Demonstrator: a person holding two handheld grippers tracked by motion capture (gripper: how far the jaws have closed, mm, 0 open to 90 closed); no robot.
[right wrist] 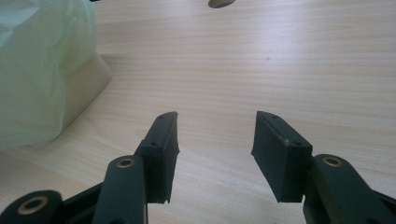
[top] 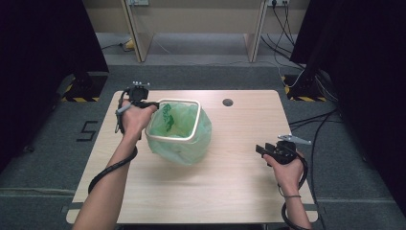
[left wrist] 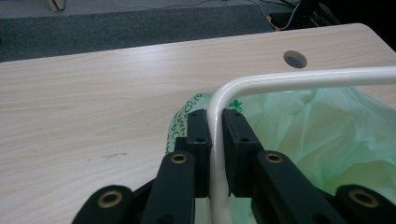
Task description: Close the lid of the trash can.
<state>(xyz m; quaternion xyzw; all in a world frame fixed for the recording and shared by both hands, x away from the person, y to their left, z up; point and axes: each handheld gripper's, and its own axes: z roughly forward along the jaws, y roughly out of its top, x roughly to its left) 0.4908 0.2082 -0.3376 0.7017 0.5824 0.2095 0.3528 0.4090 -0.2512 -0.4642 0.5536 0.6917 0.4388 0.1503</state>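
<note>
Green print on the bag [top: 184,139] is unreadable; left claw [left wrist: 215,122] clamps the bin's rim [left wrist: 299,80] near the surface's [top: 230,191] far-left corner; right claw [right wrist: 215,140] gapes empty.

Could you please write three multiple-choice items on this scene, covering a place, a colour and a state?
1. Where does the left gripper grip?
A. the frame's rim
B. the table edge
C. a cable

2. What colour is the bag?
A. black
B. light green
C. red

3. How does the right gripper stand?
A. shut on the bag
B. shut on nothing
C. open, empty

Answers: 1 A, its pads clamp the white rim at a corner. 2 B, pale green plastic lines the frame. 3 C, bare table shows between its pads.
</note>
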